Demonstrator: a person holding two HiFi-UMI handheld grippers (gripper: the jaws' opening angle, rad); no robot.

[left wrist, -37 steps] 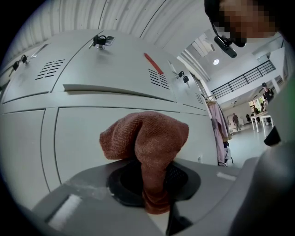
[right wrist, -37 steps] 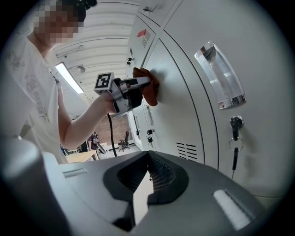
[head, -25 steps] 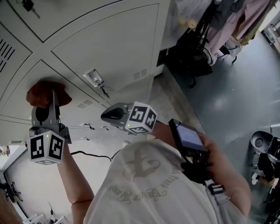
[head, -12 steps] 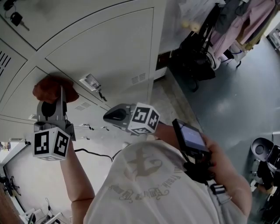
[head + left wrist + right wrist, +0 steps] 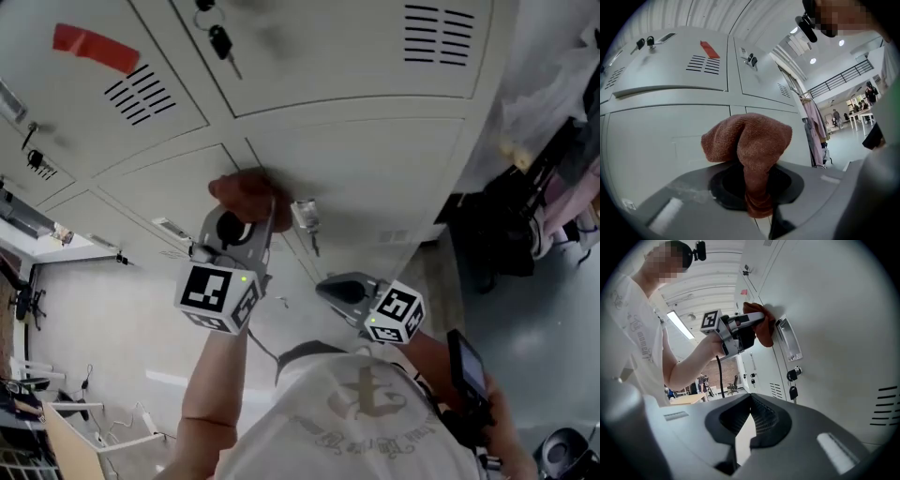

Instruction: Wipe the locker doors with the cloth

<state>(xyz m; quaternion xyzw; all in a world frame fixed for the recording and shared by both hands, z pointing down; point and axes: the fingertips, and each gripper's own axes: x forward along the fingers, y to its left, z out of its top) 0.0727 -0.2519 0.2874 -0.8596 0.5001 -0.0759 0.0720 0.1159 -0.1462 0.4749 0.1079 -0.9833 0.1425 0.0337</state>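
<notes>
A rust-brown cloth (image 5: 239,190) is bunched against a grey locker door (image 5: 375,178), just left of its metal latch (image 5: 305,216). My left gripper (image 5: 242,214) is shut on the cloth and presses it to the door. In the left gripper view the cloth (image 5: 750,140) hangs out of the left gripper (image 5: 757,187) and hides the fingertips. My right gripper (image 5: 339,289) hangs lower and to the right, off the lockers, holding nothing. In the right gripper view the right gripper (image 5: 749,420) has its jaws together, and the cloth (image 5: 761,326) shows beside a door handle (image 5: 790,338).
Keys (image 5: 217,37) hang in a lock on the door above, and more keys (image 5: 792,380) on a lower door. A red tag (image 5: 94,47) marks the upper left door. Bags and hanging clothes (image 5: 511,225) stand right of the lockers. A cable trails from the left gripper.
The left gripper has slid the cloth across the door to the right, from well left of the latch to right beside it. The head view has swung upward. The right gripper stays low.
</notes>
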